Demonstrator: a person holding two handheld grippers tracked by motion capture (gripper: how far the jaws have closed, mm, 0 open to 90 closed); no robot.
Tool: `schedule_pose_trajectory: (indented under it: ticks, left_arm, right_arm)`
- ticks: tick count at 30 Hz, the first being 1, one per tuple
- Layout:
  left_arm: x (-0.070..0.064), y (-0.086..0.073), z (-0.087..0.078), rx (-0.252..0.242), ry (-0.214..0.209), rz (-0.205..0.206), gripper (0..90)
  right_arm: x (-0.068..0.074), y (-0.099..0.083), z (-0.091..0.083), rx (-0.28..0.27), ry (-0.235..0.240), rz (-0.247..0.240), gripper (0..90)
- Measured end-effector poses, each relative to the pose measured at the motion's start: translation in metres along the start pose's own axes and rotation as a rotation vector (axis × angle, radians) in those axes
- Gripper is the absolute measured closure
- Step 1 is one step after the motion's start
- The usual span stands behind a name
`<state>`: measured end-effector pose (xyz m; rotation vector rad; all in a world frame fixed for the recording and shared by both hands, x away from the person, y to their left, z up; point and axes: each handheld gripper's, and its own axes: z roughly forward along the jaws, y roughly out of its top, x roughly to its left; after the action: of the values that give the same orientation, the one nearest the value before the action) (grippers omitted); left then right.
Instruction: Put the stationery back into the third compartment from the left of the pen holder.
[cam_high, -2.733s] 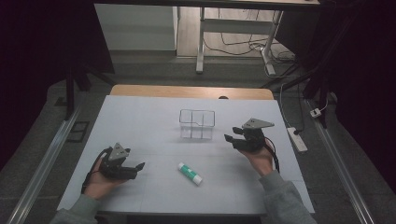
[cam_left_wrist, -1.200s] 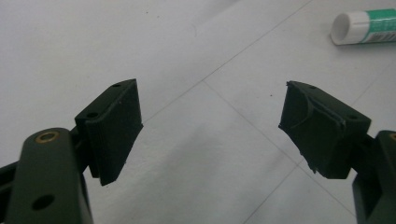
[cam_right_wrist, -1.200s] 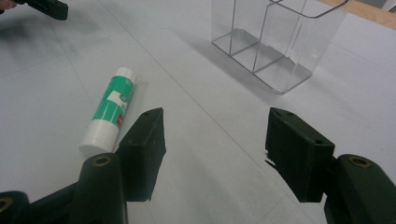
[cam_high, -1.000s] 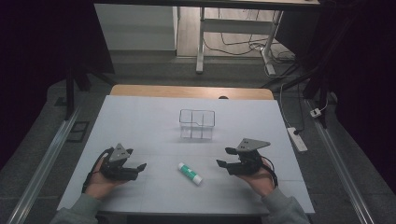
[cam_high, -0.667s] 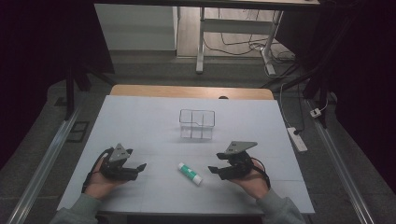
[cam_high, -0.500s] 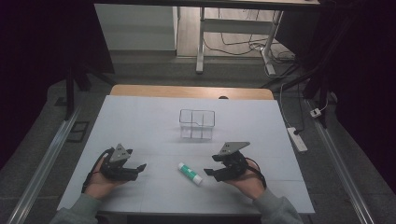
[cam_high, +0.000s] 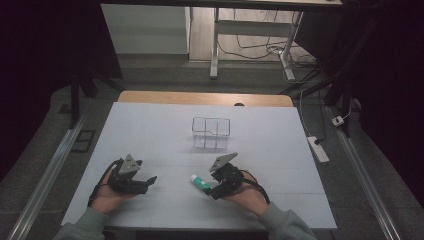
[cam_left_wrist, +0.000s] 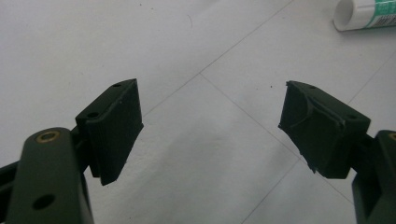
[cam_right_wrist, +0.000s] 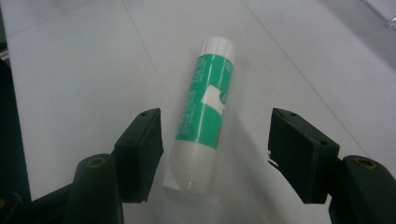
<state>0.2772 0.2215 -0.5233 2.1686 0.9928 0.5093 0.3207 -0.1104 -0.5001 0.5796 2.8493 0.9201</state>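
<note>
A green-and-white glue stick (cam_right_wrist: 205, 116), lying flat on the white table (cam_high: 150, 135), is straddled by the spread jaws of the right gripper (cam_right_wrist: 215, 154), lined up for a grasp. The left gripper (cam_left_wrist: 210, 126) is kept released and empty, well apart, near the table's front

A lab or test room: a bare white table (cam_high: 150, 135) mid-frame, metal floor rails (cam_high: 47, 175) at lower left, desk legs (cam_high: 215, 45) and loose cables (cam_high: 260, 47) at top, power strip (cam_high: 318, 149) right.
</note>
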Motion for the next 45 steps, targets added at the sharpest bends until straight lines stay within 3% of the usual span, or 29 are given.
schedule_pose_trajectory:
  ticks: [5, 13, 16, 19, 24, 29, 36, 40, 45]
  left_arm:
    - [0.0, -0.001, 0.0, 0.0, 0.0, 0.0, 20.8]
    - [0.0, -0.001, 0.0, 0.002, 0.0, 0.004, 20.8]
    - [0.0, -0.001, 0.0, 0.002, 0.0, 0.006, 20.8]
    - [0.0, -0.001, 0.0, 0.0, 0.001, 0.008, 20.8]
    - [-0.003, 0.0, -0.003, -0.017, 0.007, 0.025, 21.0]
    - [-0.01, 0.007, -0.008, -0.042, 0.0, 0.082, 23.7]
    - [-0.037, 0.036, -0.012, -0.072, -0.018, 0.212, 24.8]
    - [-0.053, 0.052, -0.011, -0.08, -0.038, 0.284, 25.8]
    - [-0.068, 0.066, -0.005, -0.068, -0.027, 0.374, 26.5]
  right_arm:
    - [0.007, 0.004, 0.008, 0.049, -0.02, -0.023, 38.8]
    - [0.01, 0.003, 0.018, 0.113, -0.047, -0.012, 48.1]
    - [0.011, 0.004, 0.017, 0.11, -0.056, 0.012, 63.1]
    - [0.01, 0.005, 0.017, 0.119, -0.064, 0.046, 64.3]
    - [0.01, 0.005, 0.016, 0.106, -0.065, 0.028, 64.8]
    - [0.007, 0.008, 0.008, 0.095, -0.021, -0.011, 64.9]
    - [-0.002, 0.013, -0.003, 0.088, 0.024, -0.064, 64.8]
    - [-0.004, 0.013, -0.004, 0.094, 0.029, -0.074, 64.8]
    - [-0.007, 0.017, -0.005, 0.077, 0.069, -0.046, 64.8]
